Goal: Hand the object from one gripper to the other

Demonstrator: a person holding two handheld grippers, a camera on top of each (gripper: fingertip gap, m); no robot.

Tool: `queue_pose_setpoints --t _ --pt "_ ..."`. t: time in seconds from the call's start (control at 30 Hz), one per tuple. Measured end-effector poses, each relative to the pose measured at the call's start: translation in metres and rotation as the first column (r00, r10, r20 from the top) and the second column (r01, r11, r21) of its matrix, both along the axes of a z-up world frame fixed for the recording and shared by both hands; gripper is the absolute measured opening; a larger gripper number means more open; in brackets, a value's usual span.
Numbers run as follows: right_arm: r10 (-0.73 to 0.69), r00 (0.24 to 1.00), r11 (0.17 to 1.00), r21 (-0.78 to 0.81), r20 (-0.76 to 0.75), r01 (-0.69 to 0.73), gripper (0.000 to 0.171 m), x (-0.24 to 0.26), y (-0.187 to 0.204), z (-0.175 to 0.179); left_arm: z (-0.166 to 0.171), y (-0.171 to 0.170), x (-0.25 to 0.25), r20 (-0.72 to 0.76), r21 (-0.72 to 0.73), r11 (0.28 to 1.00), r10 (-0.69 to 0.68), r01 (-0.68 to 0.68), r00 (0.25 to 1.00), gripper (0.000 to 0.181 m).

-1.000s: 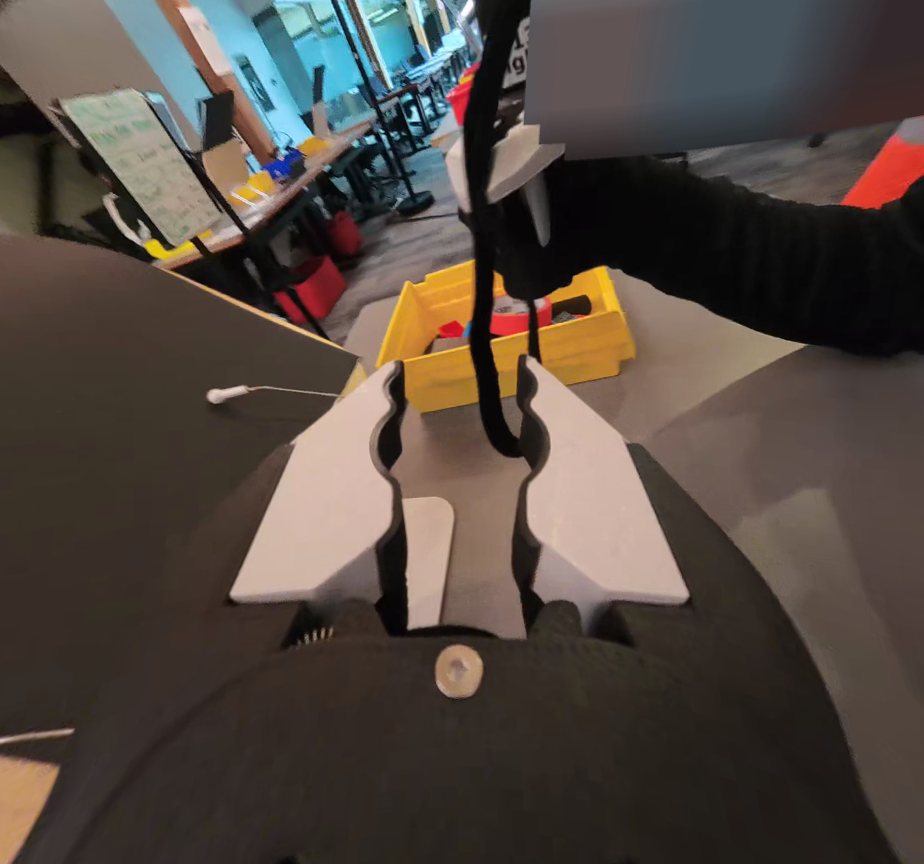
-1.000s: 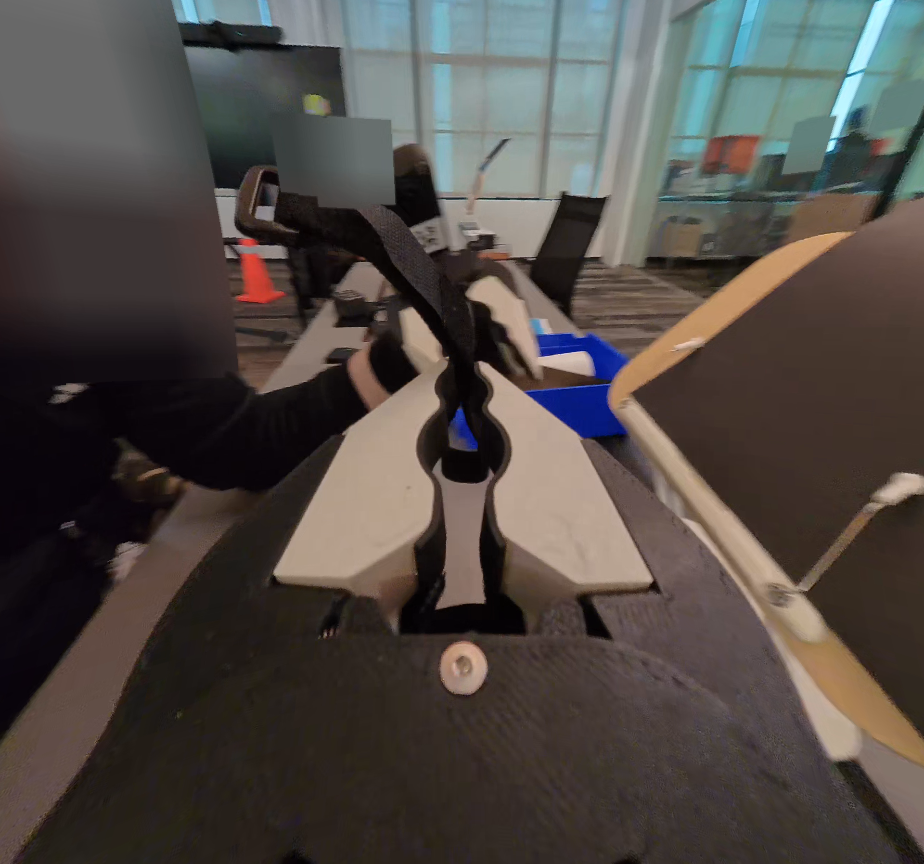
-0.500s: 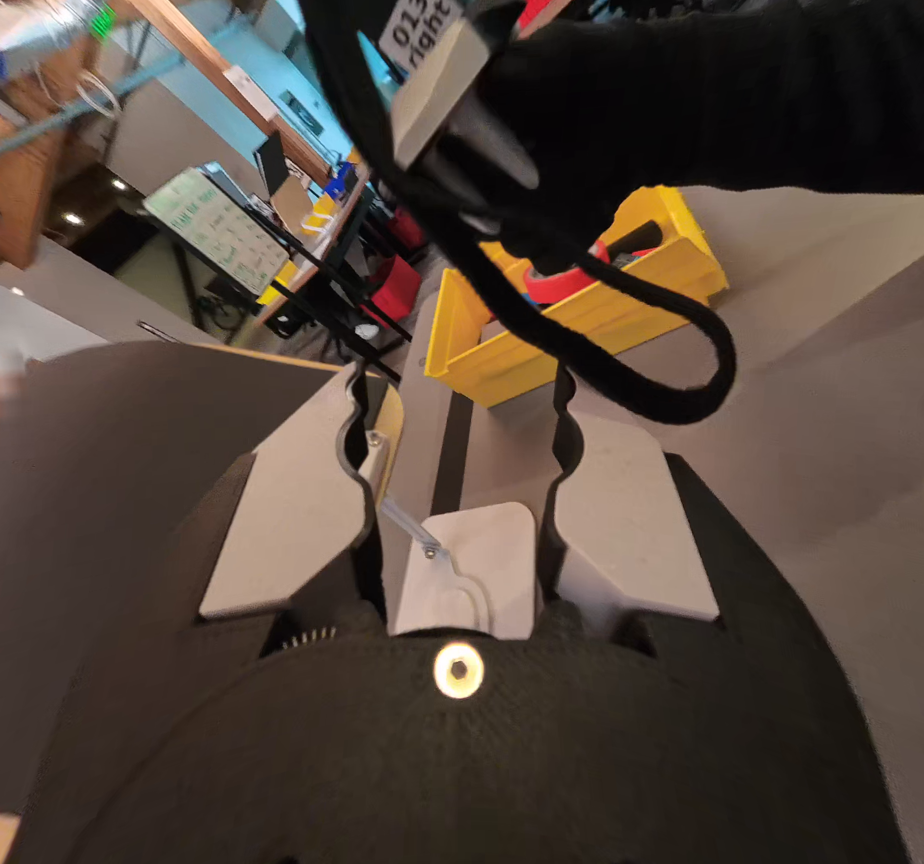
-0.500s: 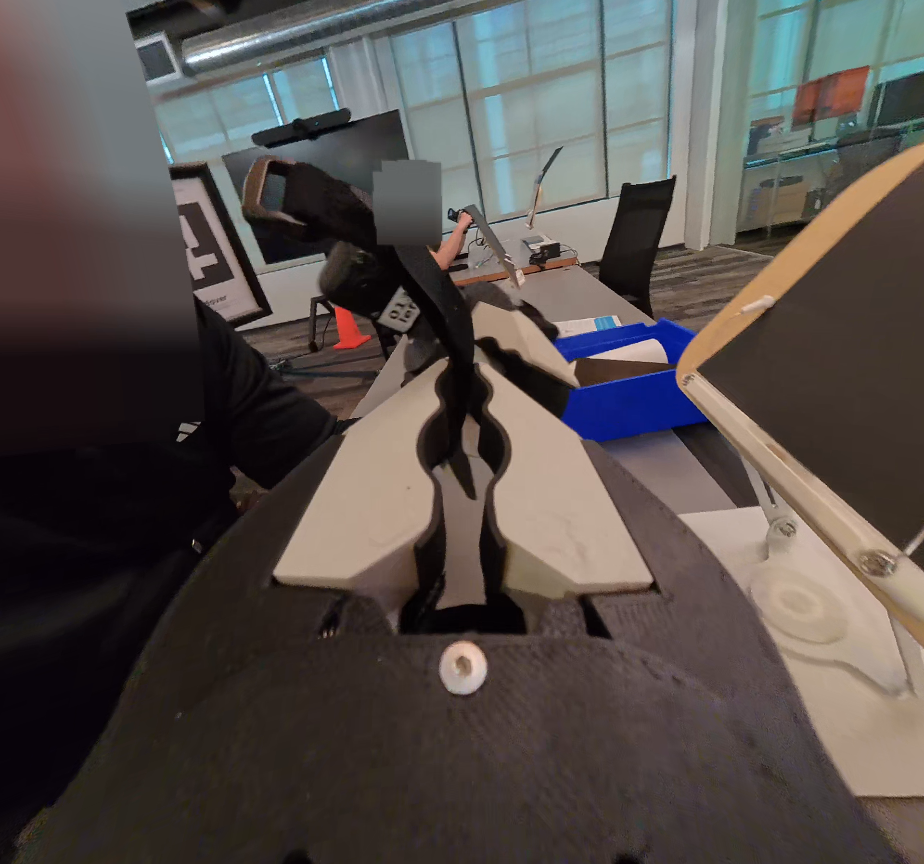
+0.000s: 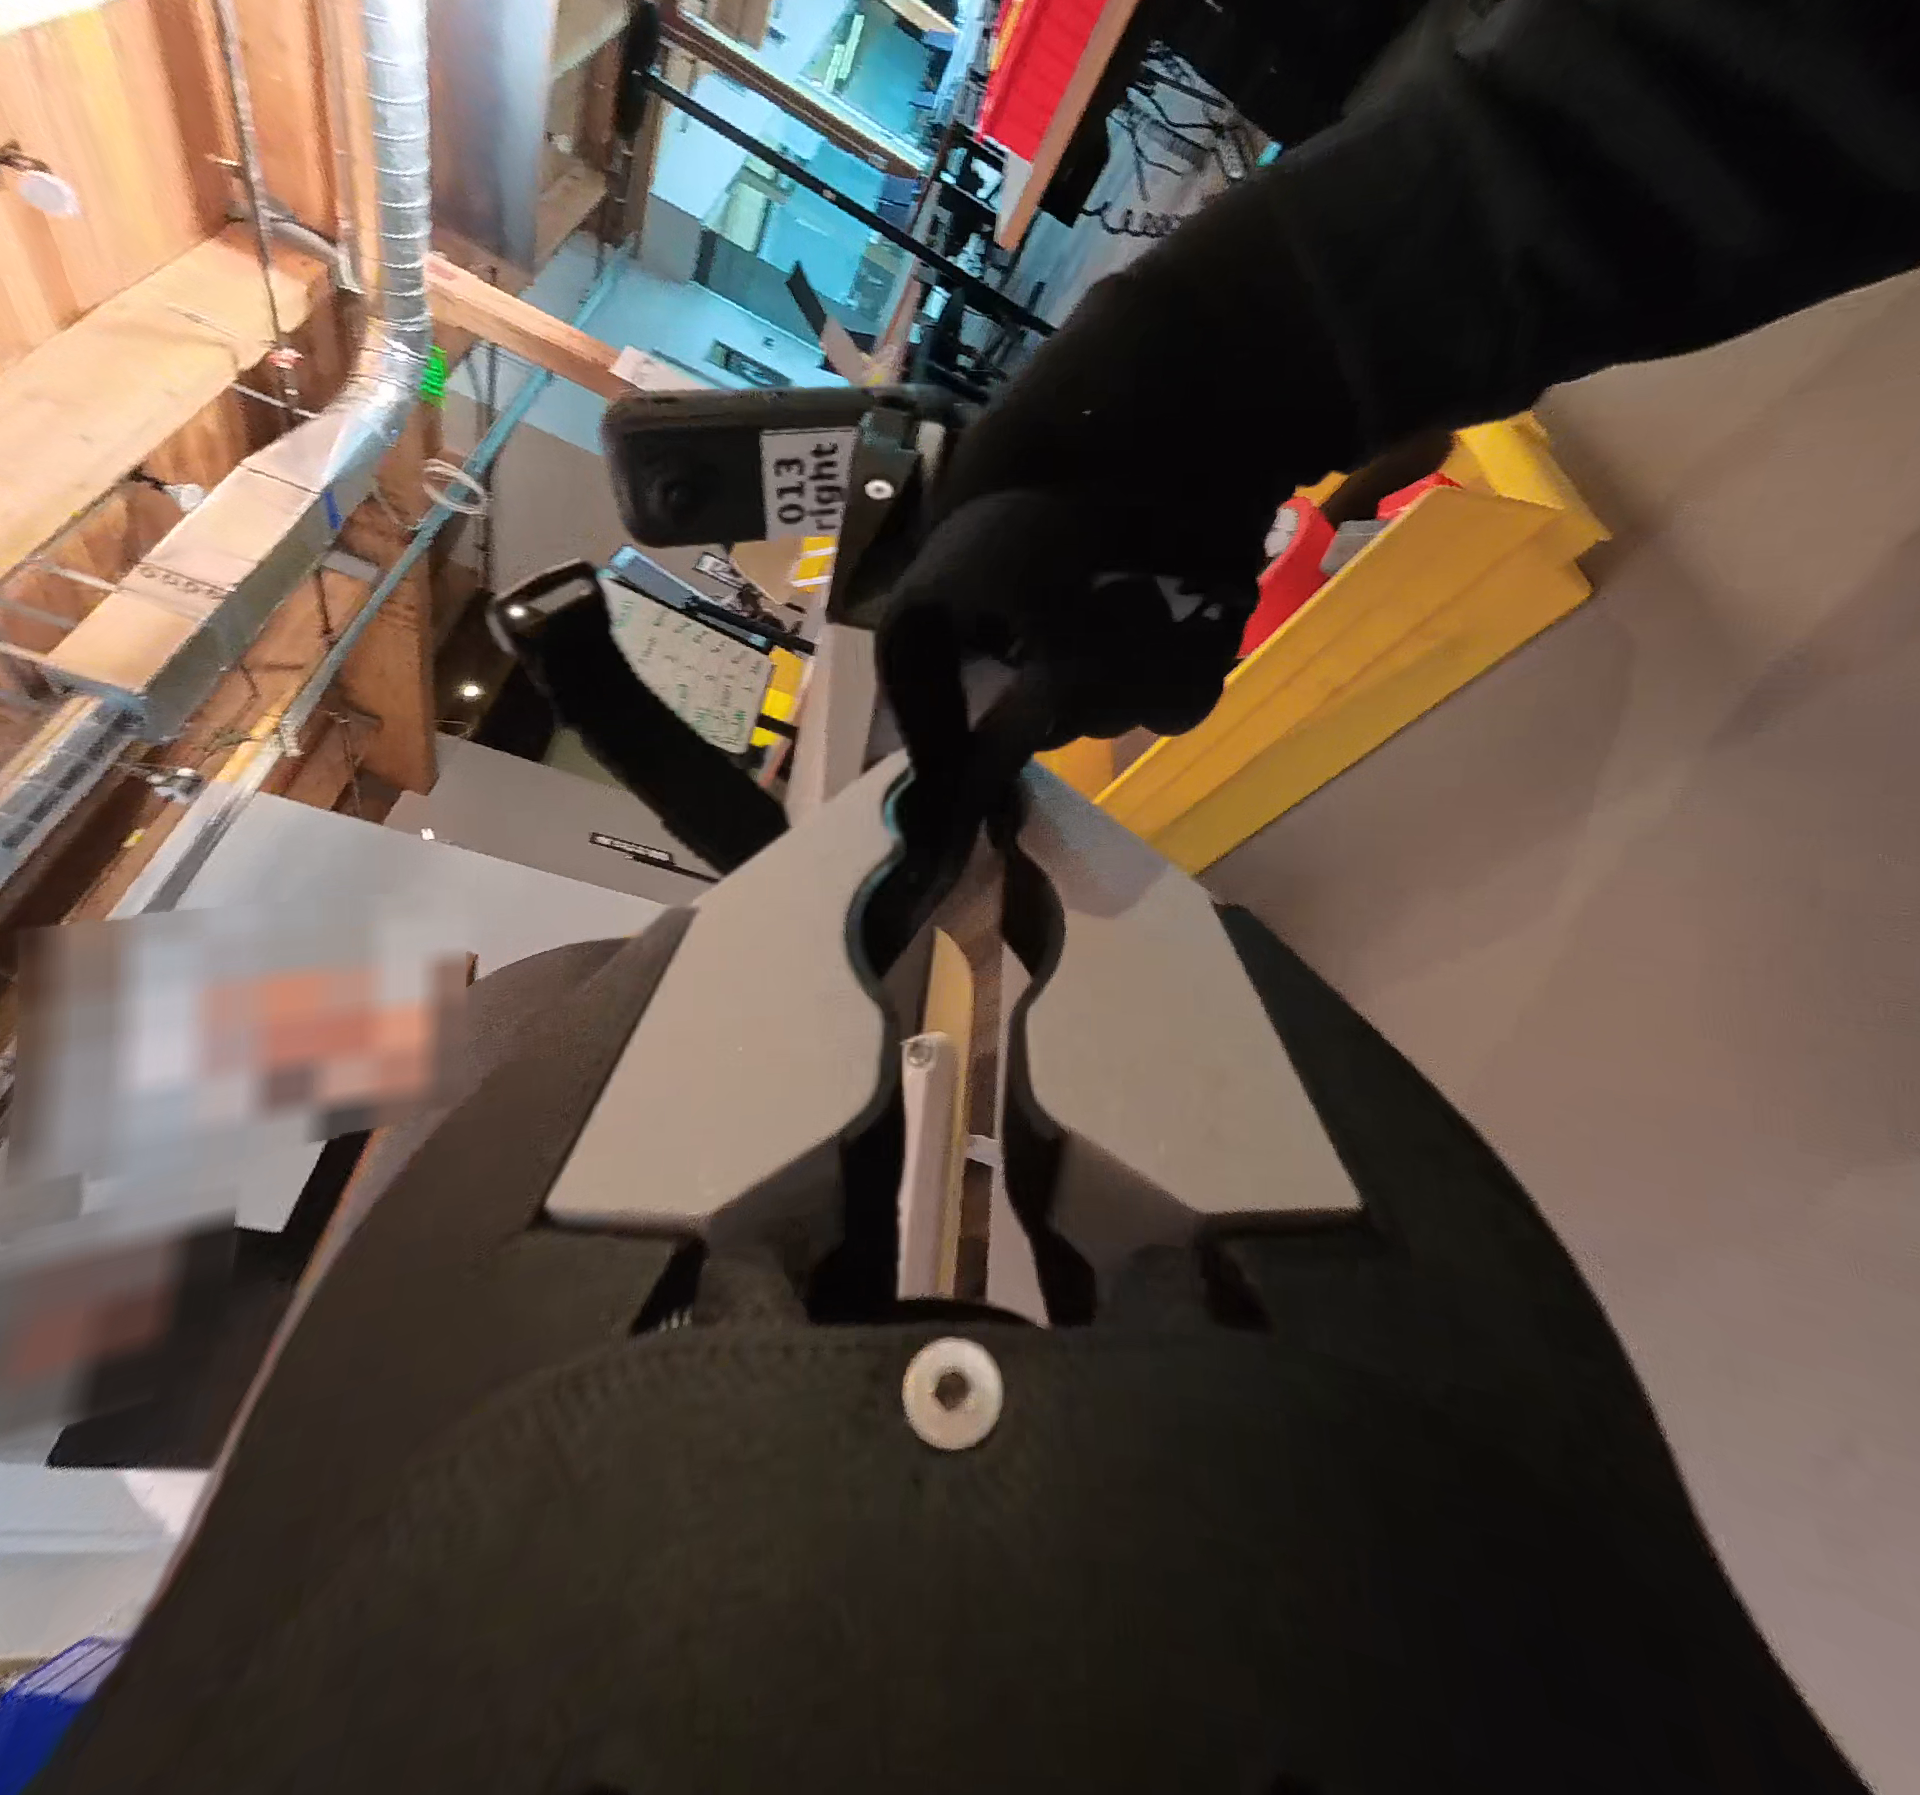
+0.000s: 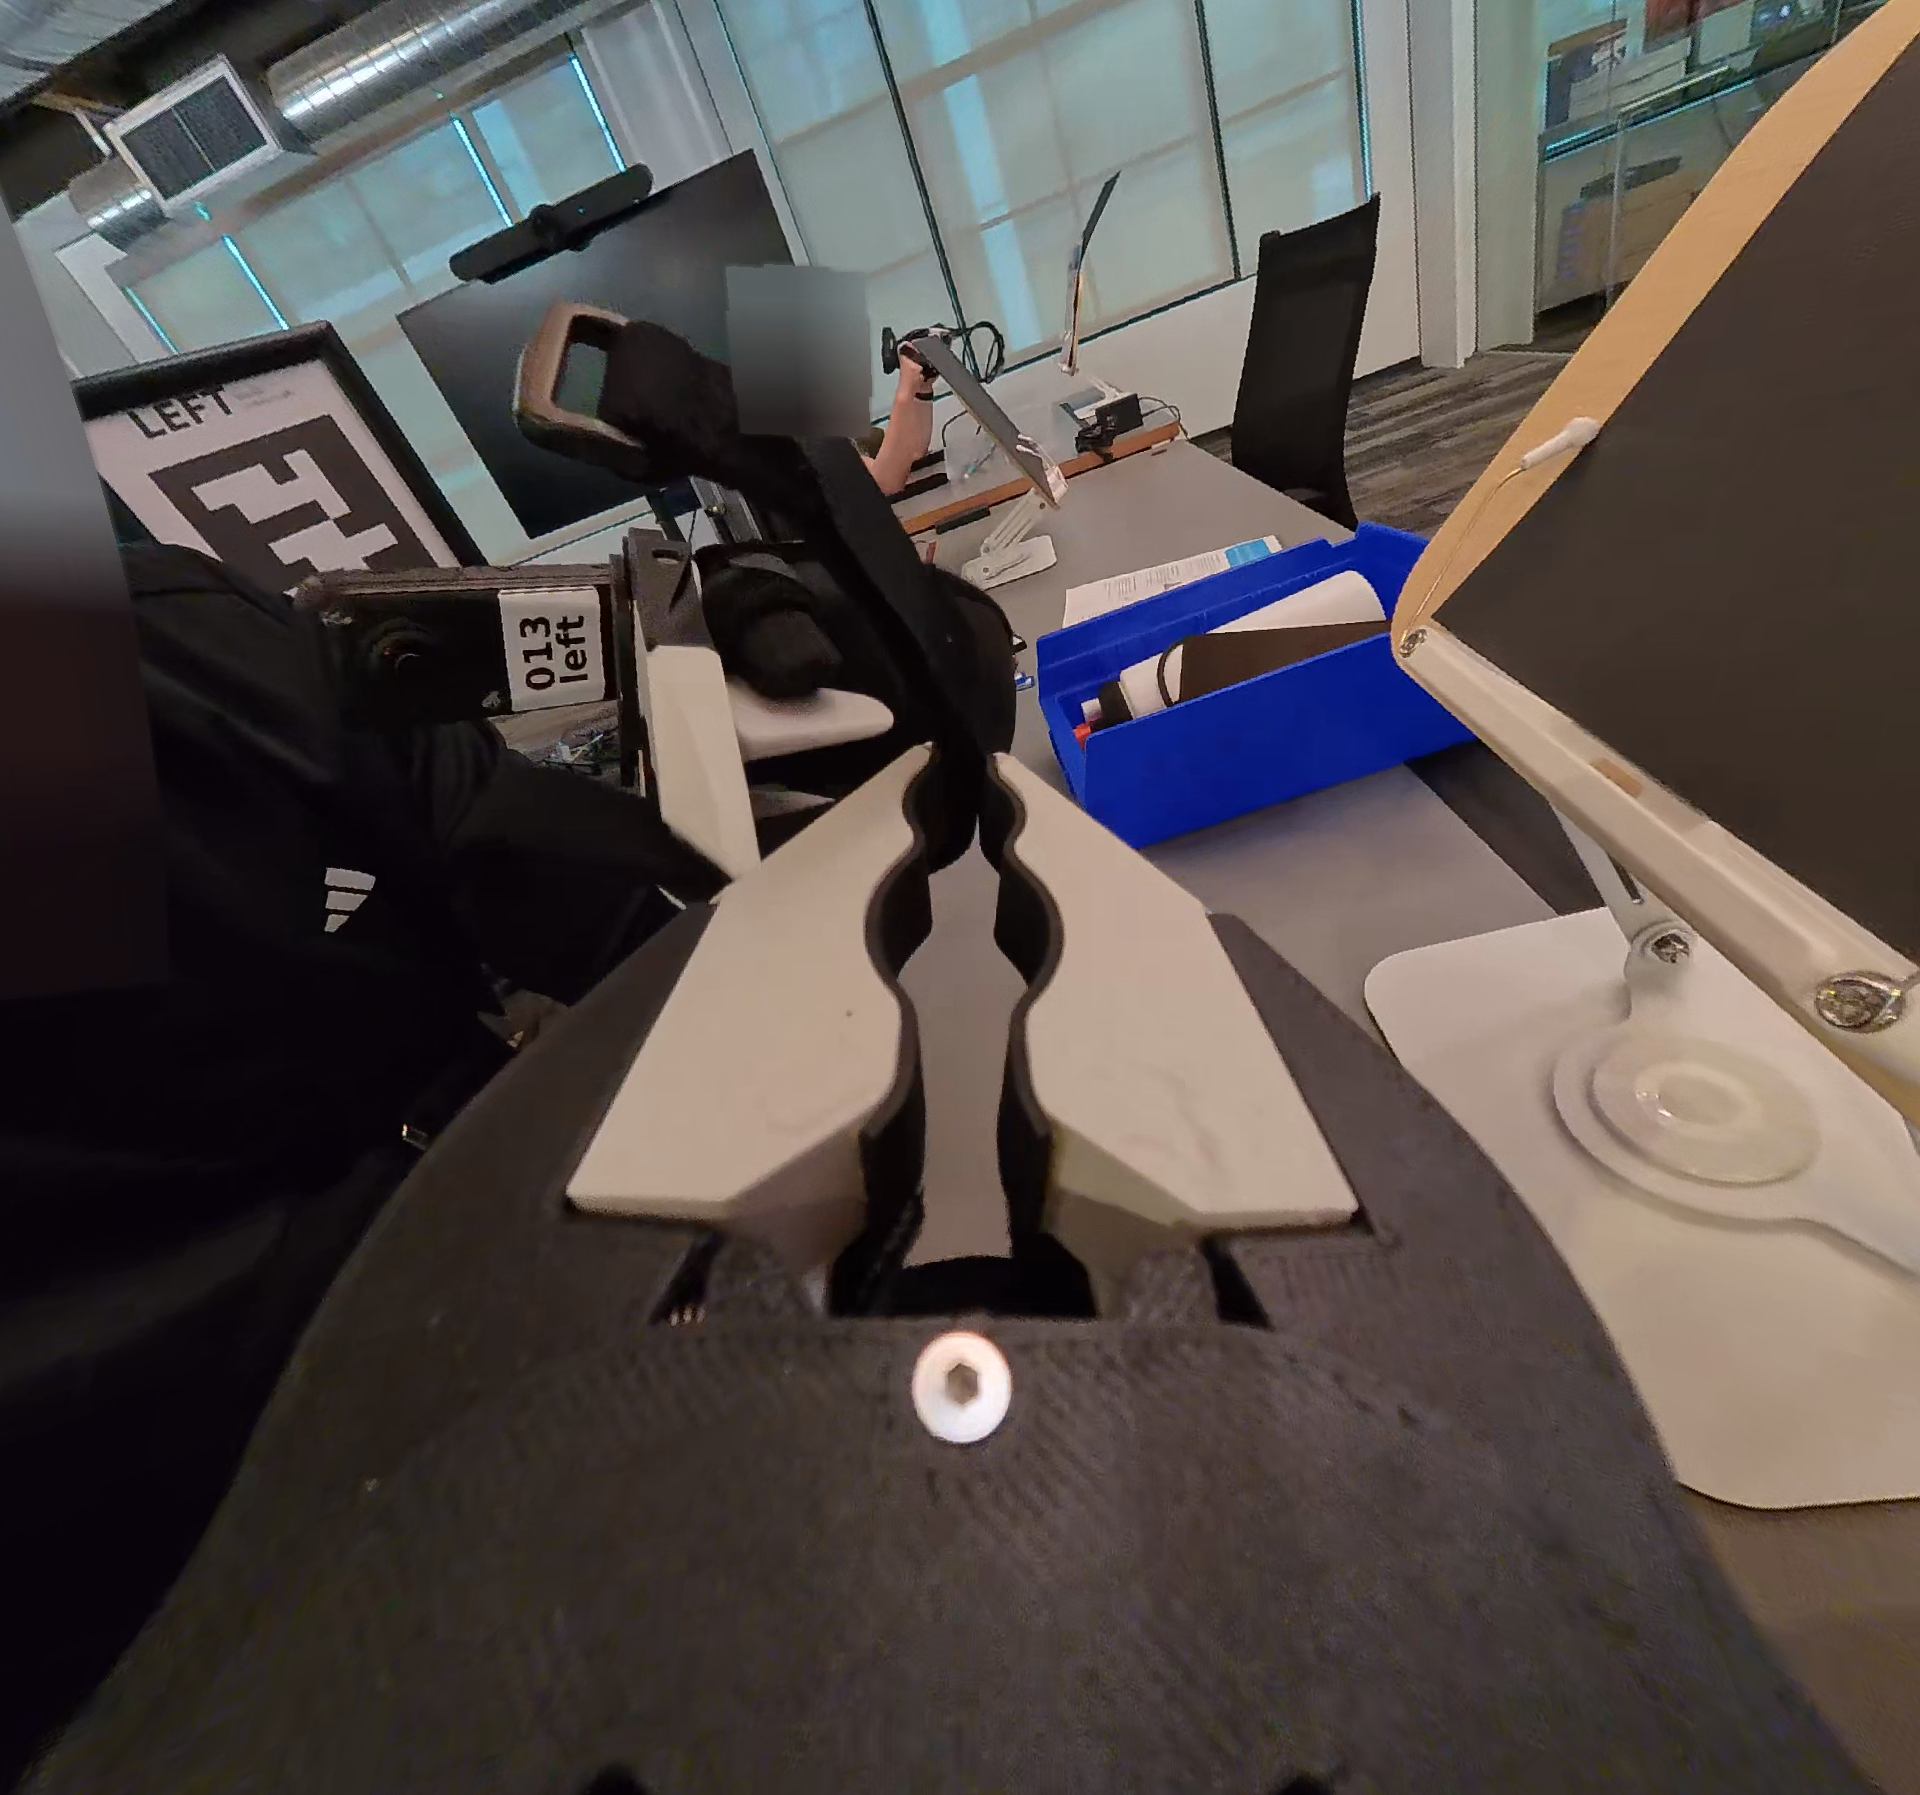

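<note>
Left wrist view: left tongs (image 5: 951, 826) nearly closed at centre frame, tips pinching the black strap (image 5: 940, 758) beside a gloved hand (image 5: 1081, 592); yellow bin (image 5: 1351, 675) at right on the tabletop (image 5: 1662, 914).

Right wrist view: right tongs (image 6: 961, 774) closed on the same strap (image 6: 883, 582), rising to upper left. Soft, light, floppy; best pinched flat across the webbing, close to the other grip.

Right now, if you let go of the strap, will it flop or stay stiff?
Probably floppy: the strap curves from the right gripper up to its buckle. Likely light, since a fingertip pinch holds it. The buckle end may swing.
</note>
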State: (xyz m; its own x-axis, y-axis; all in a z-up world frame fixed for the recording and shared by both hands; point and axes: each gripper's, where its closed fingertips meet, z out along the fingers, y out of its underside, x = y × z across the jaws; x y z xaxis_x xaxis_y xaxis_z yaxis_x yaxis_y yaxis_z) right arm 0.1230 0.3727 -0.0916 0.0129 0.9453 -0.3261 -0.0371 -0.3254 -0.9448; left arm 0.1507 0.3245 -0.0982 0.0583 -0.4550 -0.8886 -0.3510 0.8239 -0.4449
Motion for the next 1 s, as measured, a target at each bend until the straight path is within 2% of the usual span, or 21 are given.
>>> queue_pose_setpoints --t 0.1,0.2,0.3,0.37,0.47,0.57,0.67,0.83,0.9,1.0 --pt "-0.02 0.999 1.0 0.014 0.026 0.02 0.006 0.0 0.002 -0.003 -0.006 0.001 0.001 -0.02 -0.058 0.998 -0.011 0.009 1.0 0.003" --pt "-0.101 0.994 0.995 0.029 0.035 0.1 0.043 0.003 0.015 -0.004 -0.004 0.005 -0.002 0.003 -0.164 0.986 -0.017 0.018 1.0 0.002" --pt "-0.203 0.978 0.976 0.091 0.053 0.198 0.057 0.013 0.027 -0.003 0.001 0.018 -0.009 0.068 -0.325 0.945 -0.011 0.032 0.998 0.002" --pt "-0.279 0.954 0.951 0.172 0.112 0.258 0.064 0.022 0.033 -0.006 0.001 0.027 -0.014 0.1 -0.458 0.887 -0.012 0.057 0.995 0.003" --pt "-0.279 0.959 0.9 0.362 0.047 0.244 0.048 0.026 0.013 0.021 0.003 0.035 -0.02 0.151 -0.585 0.804 -0.02 0.106 0.988 0.002" --pt "-0.249 0.968 0.837 0.51 0.035 0.197 0.052 0.013 -0.014 0.037 0.001 0.039 -0.022 0.149 -0.645 0.757 -0.018 0.111 0.989 0.002" --pt "-0.267 0.956 0.783 0.605 0.119 0.144 0.052 -0.006 -0.023 0.028 -0.001 0.037 -0.019 0.15 -0.674 0.729 -0.028 0.123 0.988 0.001" --pt "-0.286 0.942 0.757 0.644 0.176 0.11 0.041 -0.027 -0.023 0.017 -0.01 0.031 -0.014 0.106 -0.688 0.717 -0.058 0.115 0.993 0.003" --pt "-0.266 0.945 0.758 0.646 0.192 0.083 0.022 -0.03 -0.026 0.013 -0.013 0.028 -0.013 0.092 -0.686 0.718 -0.069 0.113 0.993 0.002" --pt "-0.257 0.947 0.771 0.632 0.194 0.08 0.004 -0.029 -0.026 0.013 -0.015 0.028 -0.012 0.093 -0.693 0.711 -0.079 0.122 0.993 0.002"
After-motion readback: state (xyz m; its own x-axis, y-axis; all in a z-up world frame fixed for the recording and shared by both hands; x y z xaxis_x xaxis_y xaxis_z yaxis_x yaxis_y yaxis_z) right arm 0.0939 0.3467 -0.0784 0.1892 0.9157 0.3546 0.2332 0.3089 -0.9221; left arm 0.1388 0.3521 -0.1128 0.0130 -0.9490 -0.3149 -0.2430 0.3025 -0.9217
